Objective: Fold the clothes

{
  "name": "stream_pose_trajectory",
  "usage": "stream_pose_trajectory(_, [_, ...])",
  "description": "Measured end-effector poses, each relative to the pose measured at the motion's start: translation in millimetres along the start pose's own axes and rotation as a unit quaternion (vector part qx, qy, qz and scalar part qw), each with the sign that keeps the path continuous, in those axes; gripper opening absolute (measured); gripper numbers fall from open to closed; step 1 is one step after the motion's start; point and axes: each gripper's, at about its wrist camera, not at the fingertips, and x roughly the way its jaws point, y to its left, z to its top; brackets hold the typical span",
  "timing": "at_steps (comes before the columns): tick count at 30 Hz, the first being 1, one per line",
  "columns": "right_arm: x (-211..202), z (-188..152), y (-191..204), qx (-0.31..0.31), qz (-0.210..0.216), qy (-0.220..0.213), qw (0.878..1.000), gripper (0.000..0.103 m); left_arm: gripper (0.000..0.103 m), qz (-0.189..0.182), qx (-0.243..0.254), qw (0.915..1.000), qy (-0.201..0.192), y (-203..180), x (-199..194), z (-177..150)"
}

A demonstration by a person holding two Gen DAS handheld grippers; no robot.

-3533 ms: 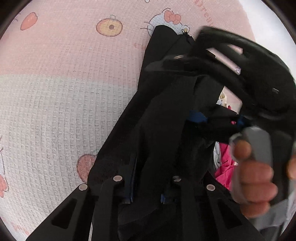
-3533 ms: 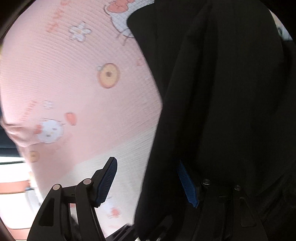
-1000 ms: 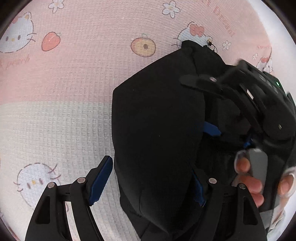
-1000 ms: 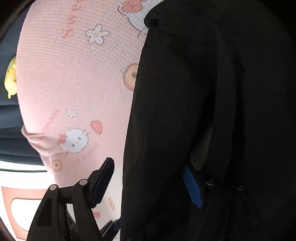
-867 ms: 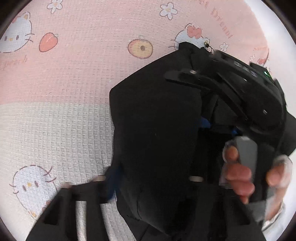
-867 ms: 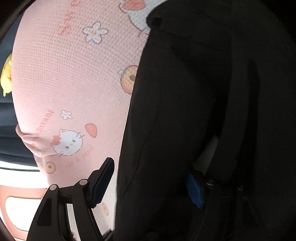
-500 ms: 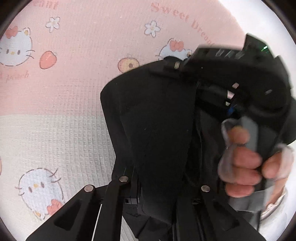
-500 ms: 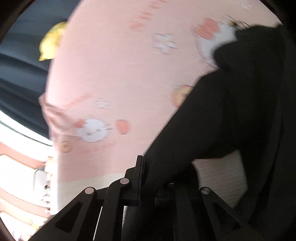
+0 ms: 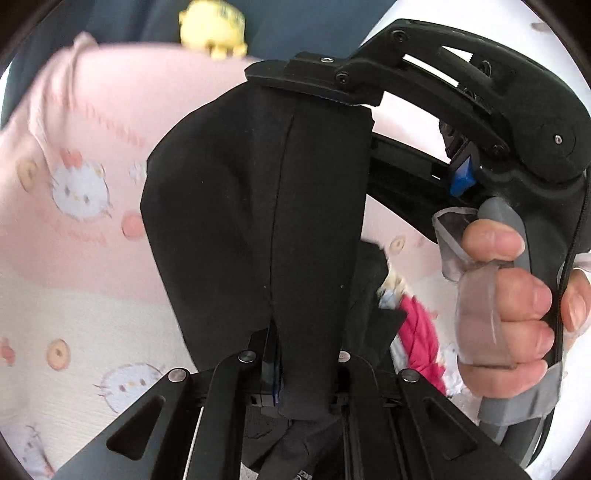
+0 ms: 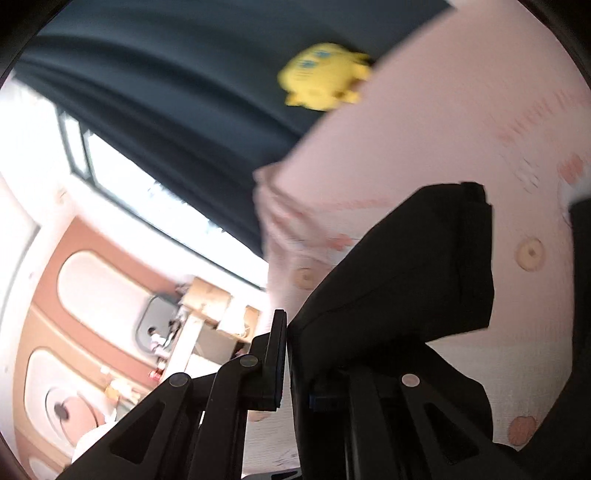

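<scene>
A black garment [image 9: 258,221] hangs in the air between both grippers, above a pink and white cartoon-print blanket [image 9: 74,229]. My left gripper [image 9: 295,363] is shut on the garment's near edge. In the left wrist view the right gripper [image 9: 325,88] pinches the cloth's far top edge, held by a person's hand [image 9: 509,295]. In the right wrist view my right gripper [image 10: 295,365] is shut on a fold of the same black garment [image 10: 406,277], which drapes off to the right.
A yellow plush toy [image 9: 212,31] sits against a dark blue curtain [image 10: 166,92] behind the bed. A pile of pink and light clothes [image 9: 417,328] lies on the blanket at right. A window and a room with wooden furniture [image 10: 207,306] show at left.
Both grippers closed on the black garment and rose with it off the blanket. The views tilted up, bringing the curtain, the plush toy and the room into sight.
</scene>
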Motion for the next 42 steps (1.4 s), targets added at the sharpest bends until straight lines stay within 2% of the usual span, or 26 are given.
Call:
stream_pose_trajectory(4, [-19,-5,65,-0.057,0.040,0.013,0.997,0.008,0.008,0.025,0.017,0.9985,-0.046,-14,-69,0])
stream_pose_trajectory(7, [-20,-19,117,-0.124,0.060,0.034,0.990,0.008,0.008,0.047,0.033,0.9952,-0.080,-21,-117,-8])
stream_pose_trajectory(9, [-14,-32,143,-0.165,0.061,0.055,0.983,0.008,0.008,0.053,0.028,0.9945,-0.086,-16,-138,-16])
stream_pose_trajectory(12, [5,-45,150,-0.184,0.057,0.092,0.977,0.008,0.008,0.069,0.013,0.9954,-0.065,3,-144,-33])
stream_pose_trajectory(17, [57,-86,117,-0.209,-0.009,0.166,0.964,0.008,0.008,0.098,-0.038,0.9944,0.015,49,-115,-70])
stream_pose_trajectory(18, [69,-95,107,-0.216,-0.038,0.184,0.958,0.011,0.008,0.099,-0.059,0.9926,0.038,61,-107,-79])
stream_pose_trajectory(19, [85,-106,94,-0.226,-0.075,0.208,0.949,0.024,0.008,0.095,-0.080,0.9905,0.059,72,-101,-86])
stream_pose_trajectory(20, [98,-115,79,-0.228,-0.106,0.228,0.941,0.042,0.009,0.088,-0.102,0.9878,0.079,82,-96,-94])
stream_pose_trajectory(21, [111,-124,64,-0.229,-0.137,0.248,0.931,0.048,0.010,0.081,-0.123,0.9842,0.099,92,-91,-102])
stream_pose_trajectory(22, [122,-135,49,-0.228,-0.168,0.273,0.919,0.054,0.011,0.069,-0.144,0.9806,0.113,103,-86,-106])
stream_pose_trajectory(23, [127,-140,39,-0.229,-0.185,0.281,0.913,0.057,0.011,0.053,-0.165,0.9775,0.120,114,-81,-108])
stream_pose_trajectory(25, [132,-150,21,-0.231,-0.217,0.294,0.902,0.058,0.018,0.024,-0.197,0.9723,0.123,127,-76,-110])
stream_pose_trajectory(26, [133,-151,11,-0.226,-0.224,0.298,0.900,0.061,0.020,0.012,-0.212,0.9695,0.123,132,-75,-111])
stream_pose_trajectory(28, [131,-148,-2,-0.208,-0.231,0.302,0.901,0.068,0.035,0.009,-0.228,0.9651,0.129,137,-68,-112])
stream_pose_trajectory(29, [130,-145,-8,-0.196,-0.233,0.305,0.902,0.071,0.040,0.012,-0.228,0.9646,0.131,134,-62,-113])
stream_pose_trajectory(31, [130,-138,-20,-0.171,-0.241,0.316,0.902,0.073,0.054,0.021,-0.219,0.9665,0.132,124,-50,-115])
stream_pose_trajectory(34, [130,-132,-30,-0.153,-0.265,0.319,0.897,0.074,0.066,0.013,-0.215,0.9662,0.141,124,-43,-118])
stream_pose_trajectory(37, [126,-127,-38,-0.154,-0.297,0.310,0.890,0.077,0.068,-0.028,-0.228,0.9595,0.163,124,-34,-124])
stream_pose_trajectory(39, [121,-123,-47,-0.140,-0.302,0.305,0.892,0.077,0.068,-0.045,-0.236,0.9553,0.173,125,-31,-129])
stream_pose_trajectory(42, [113,-117,-64,-0.113,-0.306,0.297,0.897,0.077,0.068,-0.049,-0.244,0.9524,0.176,132,-33,-132])
